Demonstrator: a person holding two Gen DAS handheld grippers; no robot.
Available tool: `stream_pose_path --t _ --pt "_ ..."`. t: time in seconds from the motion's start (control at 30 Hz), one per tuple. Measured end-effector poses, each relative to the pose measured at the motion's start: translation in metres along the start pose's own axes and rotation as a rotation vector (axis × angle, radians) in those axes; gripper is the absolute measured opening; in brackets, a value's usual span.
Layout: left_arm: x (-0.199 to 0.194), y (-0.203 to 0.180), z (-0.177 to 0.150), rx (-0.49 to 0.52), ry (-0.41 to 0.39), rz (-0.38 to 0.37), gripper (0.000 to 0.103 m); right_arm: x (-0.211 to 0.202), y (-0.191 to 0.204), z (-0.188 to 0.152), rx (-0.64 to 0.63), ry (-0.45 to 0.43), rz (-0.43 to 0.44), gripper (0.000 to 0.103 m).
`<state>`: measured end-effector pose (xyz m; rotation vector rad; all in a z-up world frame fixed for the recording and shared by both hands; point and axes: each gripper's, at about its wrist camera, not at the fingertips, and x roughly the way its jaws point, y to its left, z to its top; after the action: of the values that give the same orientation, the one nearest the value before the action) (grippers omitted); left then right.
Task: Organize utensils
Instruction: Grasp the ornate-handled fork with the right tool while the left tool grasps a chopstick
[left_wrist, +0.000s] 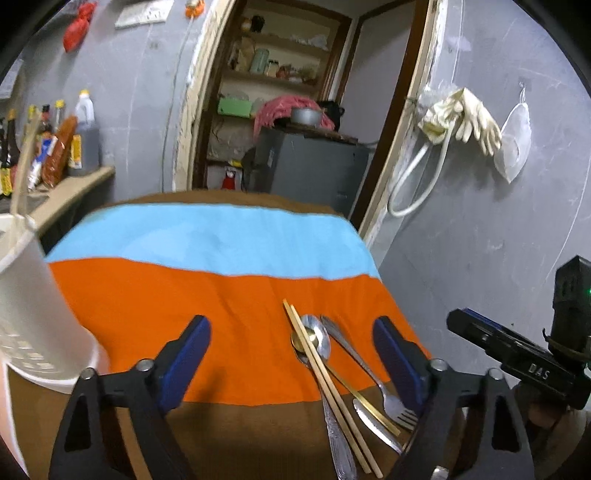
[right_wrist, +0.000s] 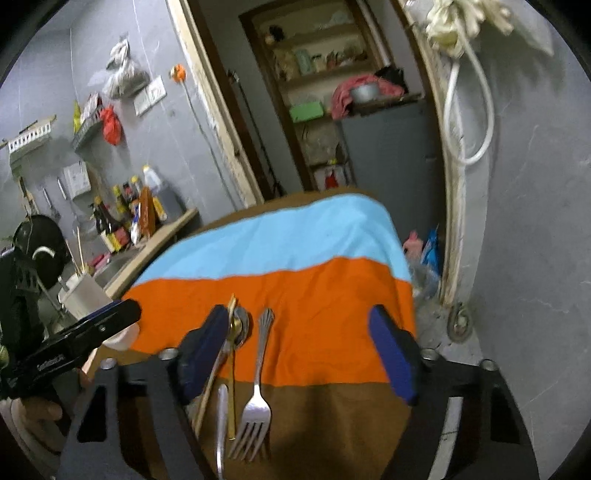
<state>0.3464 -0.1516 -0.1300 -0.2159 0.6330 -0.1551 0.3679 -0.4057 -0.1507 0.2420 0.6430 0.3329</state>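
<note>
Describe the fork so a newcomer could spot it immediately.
On the table's striped orange, blue and brown cloth, find the cluster of cutlery at the near edge. The silver metal fork lies rightmost, apart from the overlapping spoons and wooden chopsticks, with its tines on the brown stripe.

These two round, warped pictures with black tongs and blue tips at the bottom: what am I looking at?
No robot here: a person holds a two-finger gripper in each hand, each carrying a wide-angle camera that looks along its fingers. One picture is from the left gripper, with the right gripper's body at its right edge; the other is from the right gripper. Both stand open and hold nothing. Below them is a table under a striped cloth of brown, blue and orange. On it lie chopsticks, a spoon, a fork and a few more utensils in a loose bunch. The white perforated holder on the left probably receives them.
</note>
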Motion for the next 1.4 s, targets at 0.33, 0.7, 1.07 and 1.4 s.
stream_pose_path --t 0.33,0.7,1.07,1.4 --pt "0.047 0.012 -0.012 -0.081 0.166 -0.105 0.039 0.052 0.003 -0.012 -0.046 0.139 0.090 0.044" --pt "0.078 0.012 -0.019 -0.128 0.311 -0.183 0.016 0.076 0.013 -0.025 -0.067 0.219 0.146 0.032" --pt "0.088 0.012 -0.016 -0.178 0.354 -0.247 0.009 0.088 0.022 -0.025 -0.134 0.279 0.179 0.024" --pt "0.077 0.027 -0.019 -0.219 0.350 -0.232 0.008 0.095 0.020 -0.027 -0.134 0.320 0.178 0.024"
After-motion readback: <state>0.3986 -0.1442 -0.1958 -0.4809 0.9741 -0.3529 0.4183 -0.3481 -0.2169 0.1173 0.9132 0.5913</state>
